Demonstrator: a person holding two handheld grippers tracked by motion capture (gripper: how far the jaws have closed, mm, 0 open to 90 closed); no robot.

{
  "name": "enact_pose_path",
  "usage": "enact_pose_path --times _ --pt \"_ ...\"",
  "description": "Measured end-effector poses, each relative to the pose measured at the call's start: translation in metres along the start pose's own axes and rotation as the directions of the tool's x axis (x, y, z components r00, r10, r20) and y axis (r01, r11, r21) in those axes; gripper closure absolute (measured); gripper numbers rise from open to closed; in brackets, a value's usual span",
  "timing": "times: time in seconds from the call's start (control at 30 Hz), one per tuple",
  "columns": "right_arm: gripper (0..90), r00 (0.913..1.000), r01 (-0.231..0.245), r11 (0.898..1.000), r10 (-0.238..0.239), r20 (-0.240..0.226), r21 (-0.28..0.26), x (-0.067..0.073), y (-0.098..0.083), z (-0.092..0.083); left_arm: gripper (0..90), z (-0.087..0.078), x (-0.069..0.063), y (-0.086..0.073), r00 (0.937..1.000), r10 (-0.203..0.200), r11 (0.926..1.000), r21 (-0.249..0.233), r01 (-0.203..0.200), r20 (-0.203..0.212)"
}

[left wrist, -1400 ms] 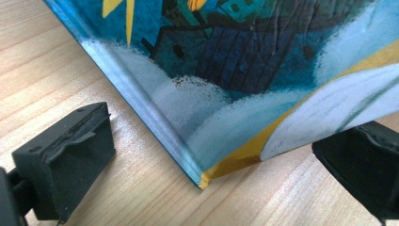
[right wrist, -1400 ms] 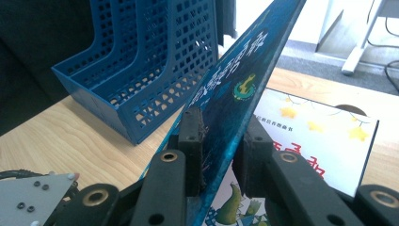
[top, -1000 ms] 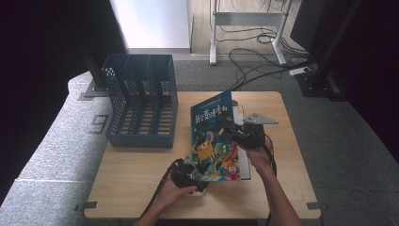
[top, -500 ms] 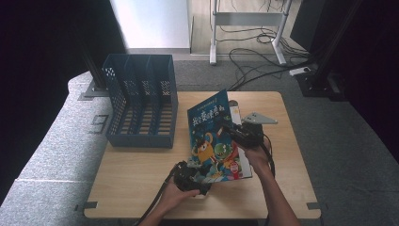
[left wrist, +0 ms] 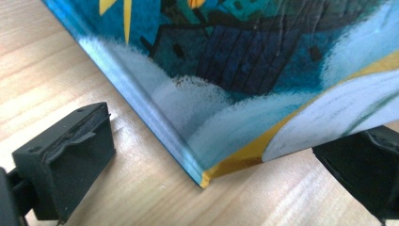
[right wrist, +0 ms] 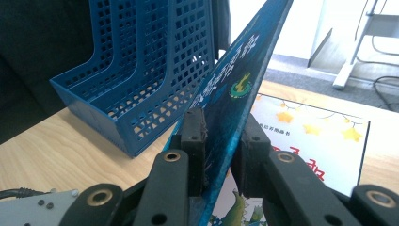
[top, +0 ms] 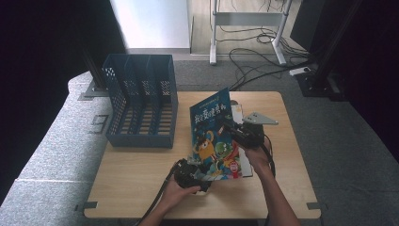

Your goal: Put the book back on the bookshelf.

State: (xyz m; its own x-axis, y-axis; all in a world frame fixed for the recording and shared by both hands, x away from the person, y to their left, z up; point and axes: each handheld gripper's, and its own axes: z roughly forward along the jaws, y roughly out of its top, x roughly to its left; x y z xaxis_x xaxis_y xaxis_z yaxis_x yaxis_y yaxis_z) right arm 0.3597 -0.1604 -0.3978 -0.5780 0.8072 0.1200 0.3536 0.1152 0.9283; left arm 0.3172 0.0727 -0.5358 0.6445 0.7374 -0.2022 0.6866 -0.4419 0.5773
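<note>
right gripper (right wrist: 221,141) clamps the tilted book (top: 214,134), left gripper (left wrist: 226,155) open at its near corner; next, lift it toward the blue file rack (top: 141,106).

1. Left gripper (left wrist: 207,155): had black blocky jaws, a ridged pad, and a black cable trailing.
2. Right gripper (right wrist: 221,141): had black jaws with round silver rivets and a grey triangular top plate.
3. Forearms were bare, with no sleeves.

A blue picture book (right wrist: 235,89) is clamped on edge between the two black jaws of the right gripper (right wrist: 221,141) and is tilted upright. A blue perforated file rack (right wrist: 136,70) is seen beside it on the wooden table (right wrist: 56,146). Another book (right wrist: 310,141), apparently lying flat, is seen behind.
</note>
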Motion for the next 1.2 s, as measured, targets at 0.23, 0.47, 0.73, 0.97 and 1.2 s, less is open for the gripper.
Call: enact_pose_path --times 0.23,0.47,0.73,0.97,1.2 --pt "76.0 0.9994 0.036 0.999 -0.036 -0.002 -0.032 0.003 0.001 -0.008 0.0 0.001 0.004 0.005 1.0 0.002 0.9999 0.013 -0.002 0.0" --pt "76.0 0.9994 0.035 0.998 -0.035 0.0 -0.051 0.0 -0.002 -0.011 0.0 0.001 0.007 0.005 0.9999 -0.003 0.9999 0.01 0.003 0.012" --pt "76.0 0.9995 0.031 0.996 -0.032 -0.006 -0.087 -0.002 -0.01 -0.017 0.0 0.002 0.005 0.005 1.0 0.008 0.9999 0.009 -0.008 -0.005" --pt "75.9 0.9987 0.047 0.993 -0.048 -0.014 -0.109 -0.002 -0.014 -0.023 0.0 0.002 0.003 0.005 0.9997 0.019 0.9997 0.013 -0.019 -0.015" --pt "76.0 0.9985 0.049 0.99 -0.051 -0.018 -0.13 -0.002 -0.019 -0.026 0.0 0.003 0.002 0.004 0.9993 0.027 0.9995 0.014 -0.027 -0.024"
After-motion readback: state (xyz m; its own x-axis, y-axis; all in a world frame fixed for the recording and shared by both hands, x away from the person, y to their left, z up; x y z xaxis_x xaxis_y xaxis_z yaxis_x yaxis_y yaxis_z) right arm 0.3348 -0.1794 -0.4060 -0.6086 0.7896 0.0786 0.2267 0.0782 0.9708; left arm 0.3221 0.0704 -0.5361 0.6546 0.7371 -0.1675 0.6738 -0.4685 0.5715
